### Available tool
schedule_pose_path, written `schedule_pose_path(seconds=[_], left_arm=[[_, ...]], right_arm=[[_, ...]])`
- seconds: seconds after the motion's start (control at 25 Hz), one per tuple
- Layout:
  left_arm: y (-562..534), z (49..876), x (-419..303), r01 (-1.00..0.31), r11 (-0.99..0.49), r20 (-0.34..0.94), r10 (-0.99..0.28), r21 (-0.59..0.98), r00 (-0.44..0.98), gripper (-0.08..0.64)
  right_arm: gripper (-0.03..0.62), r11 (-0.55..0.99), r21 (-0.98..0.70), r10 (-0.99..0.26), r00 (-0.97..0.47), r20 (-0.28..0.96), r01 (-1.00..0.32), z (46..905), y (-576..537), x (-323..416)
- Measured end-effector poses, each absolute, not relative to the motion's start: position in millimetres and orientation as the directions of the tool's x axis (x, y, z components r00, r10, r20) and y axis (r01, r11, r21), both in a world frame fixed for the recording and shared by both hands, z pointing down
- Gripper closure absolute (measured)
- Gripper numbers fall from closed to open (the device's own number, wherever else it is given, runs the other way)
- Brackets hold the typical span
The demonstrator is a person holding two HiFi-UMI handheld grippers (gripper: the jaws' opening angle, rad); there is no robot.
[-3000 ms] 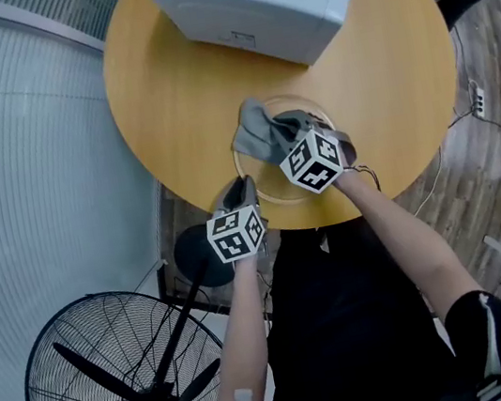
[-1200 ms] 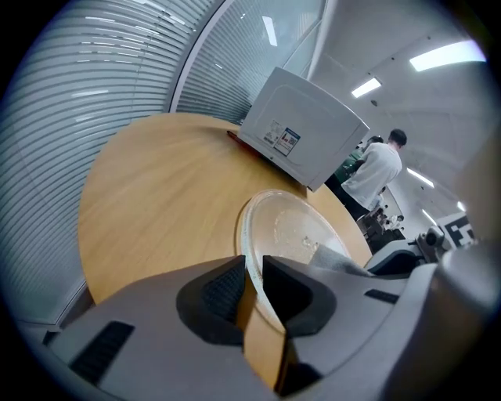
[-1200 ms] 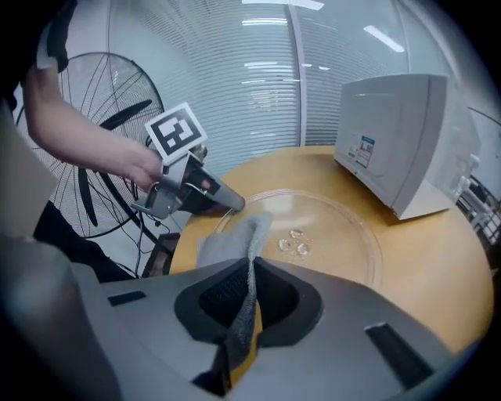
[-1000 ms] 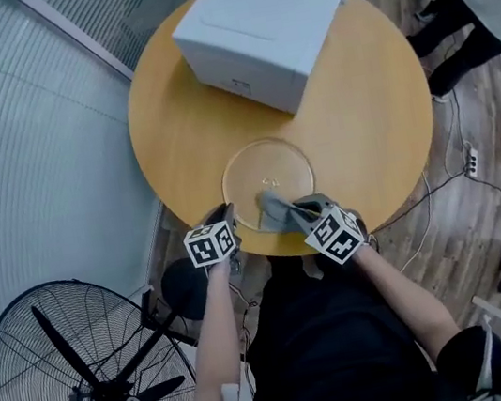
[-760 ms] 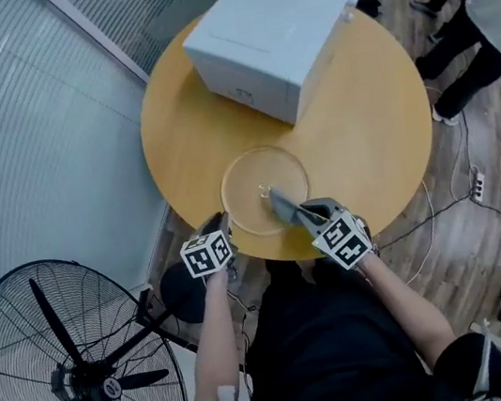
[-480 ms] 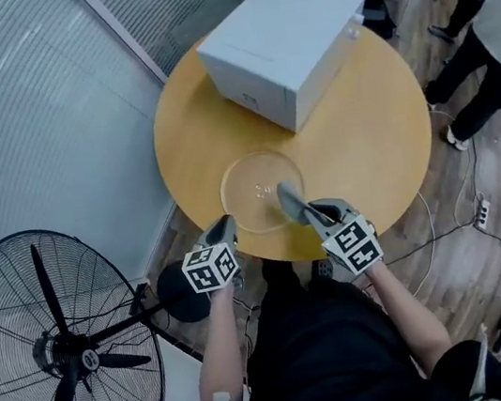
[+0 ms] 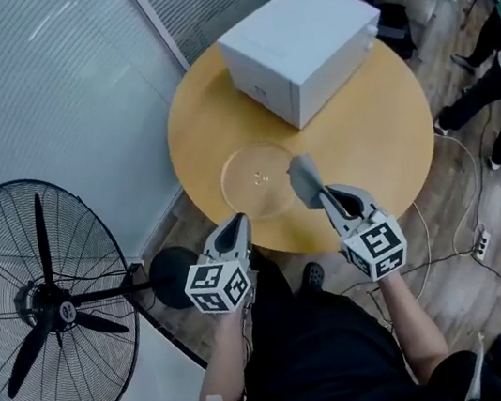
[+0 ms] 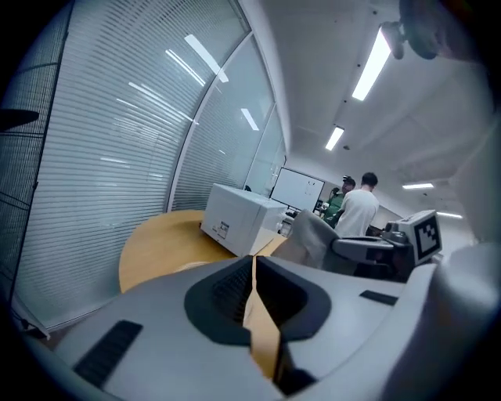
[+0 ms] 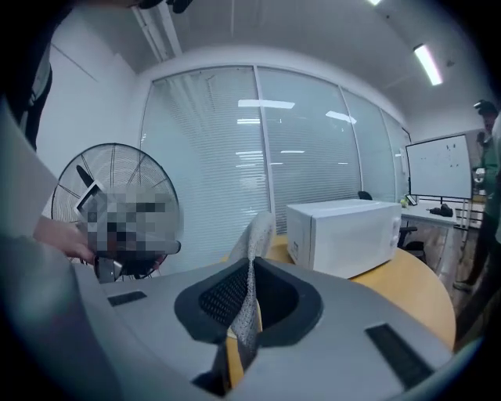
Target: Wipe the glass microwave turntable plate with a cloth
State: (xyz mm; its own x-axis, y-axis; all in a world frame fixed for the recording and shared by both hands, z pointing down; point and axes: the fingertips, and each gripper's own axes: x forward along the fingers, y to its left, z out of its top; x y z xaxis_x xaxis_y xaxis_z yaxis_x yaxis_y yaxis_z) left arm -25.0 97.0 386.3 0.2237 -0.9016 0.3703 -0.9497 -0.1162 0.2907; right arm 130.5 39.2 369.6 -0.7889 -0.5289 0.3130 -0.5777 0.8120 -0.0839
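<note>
One round wooden table [image 7: 381, 125] takes up the middle of our head view, and a black pedestal fan [image 7: 48, 300] stands on the floor well apart from it at the left. A white microwave [image 7: 299, 34] sits on the table's far half. Between it and us the glass turntable plate [image 7: 249, 178] lies flat on the wood, near the edge closest to us, with nothing resting on it that we can see. We hold both tools up off the table, in front of that edge. Our left gripper [image 7: 238, 221] has just been closing its jaws; in its own view they stand pressed together and nothing is between them. Our right gripper [image 7: 325, 195] pinches the grey cloth [image 7: 304, 179], which sticks up past the jaws in a loose fold. Seen from above, the cloth overlaps the plate's right rim, though we judge it is not lying on the glass. We expect the plate to be stiff, fairly heavy, smooth and breakable, and apt to slide under a wipe, so we would steady it at the rim with the empty tool. The cloth is light and limp; a bunched fold is the place to grip it.
</note>
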Motion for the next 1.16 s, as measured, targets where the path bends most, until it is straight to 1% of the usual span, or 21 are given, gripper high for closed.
schedule_pose_path(seconds=[0.16,0.36,0.52,1.16], left_arm=[[110,363,-13,-0.949,-0.129,0.321,-0.921,0.289,0.223,0.549],[110,342,-8,-0.95,-0.161,0.273,-0.933,0.269,0.235,0.549],[106,336,-6,-0.931,-0.179,0.245,-0.933,0.319,0.263,0.552],[113,335,-8,-0.934,-0.169,0.259,-0.932,0.314,0.255,0.552]], right_arm=[[0.569,0.82,-0.089,-0.528,-0.807,0.264,-0.566,352,48,140],[0.571,0.824,-0.106,-0.522,-0.819,0.24,-0.556,343,56,144],[0.571,0.825,-0.121,-0.519,-0.825,0.221,-0.552,336,60,143],[0.572,0.826,-0.1,-0.527,-0.822,0.215,-0.555,328,63,144]])
